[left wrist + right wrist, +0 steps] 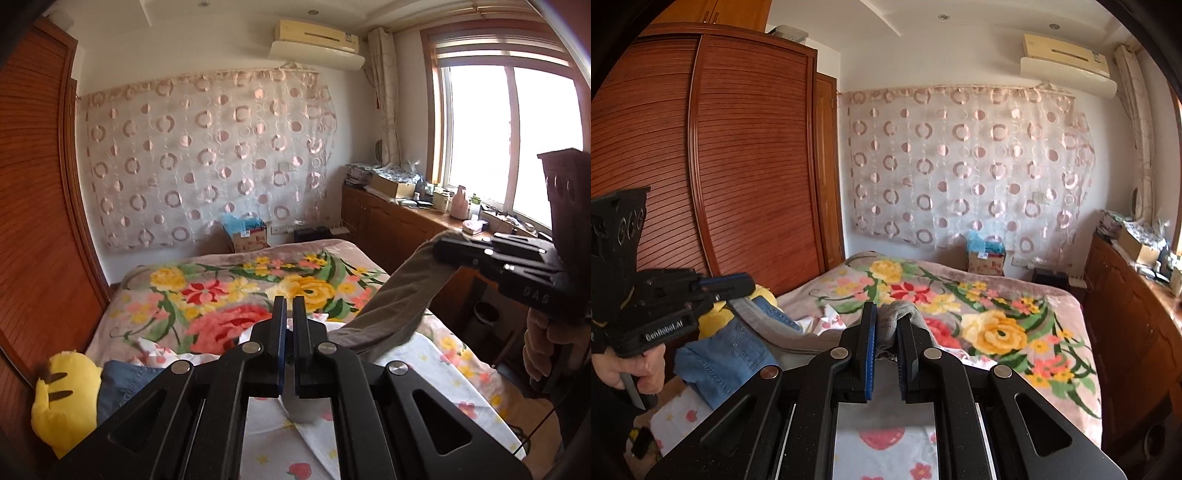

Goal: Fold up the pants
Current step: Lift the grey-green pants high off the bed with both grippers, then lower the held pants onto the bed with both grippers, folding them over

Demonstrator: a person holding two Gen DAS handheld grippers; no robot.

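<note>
Both pairs of jaws are clenched on cloth: the left gripper [289, 314] pinches a thin edge of the grey-brown soft knit pants [391, 306], and the right gripper [886, 325] grasps a bunched end of the same garment, which bulges out between its blue-lined pads. Held off the bed at both ends, the pants hang in a slack band between the two tools, above the white sheet printed with red strawberries and small flowers [288, 443], with the floral plush blanket in pink, yellow and green [229, 291] spread further back. To do this step well, I would judge that the two hands should keep level with each other and draw apart just enough to take the sag out of the cloth, so the fabric lies flat and untwisted before it is lowered; a gentle pull should do, since knit fabric like this probably stretches and could slip out of a narrow pinch. It should come down on the bare part of the sheet, clear of the crumpled blue denim jeans [727, 354] and the yellow plush toy with dark stripes [66, 398] lying by the reddish wooden slatted wardrobe [750, 155]. The garment looks limp, matte and lightly creased, with a rounded fold where it drapes from the right tool. Which end is waistband and which is hem I cannot tell.
</note>
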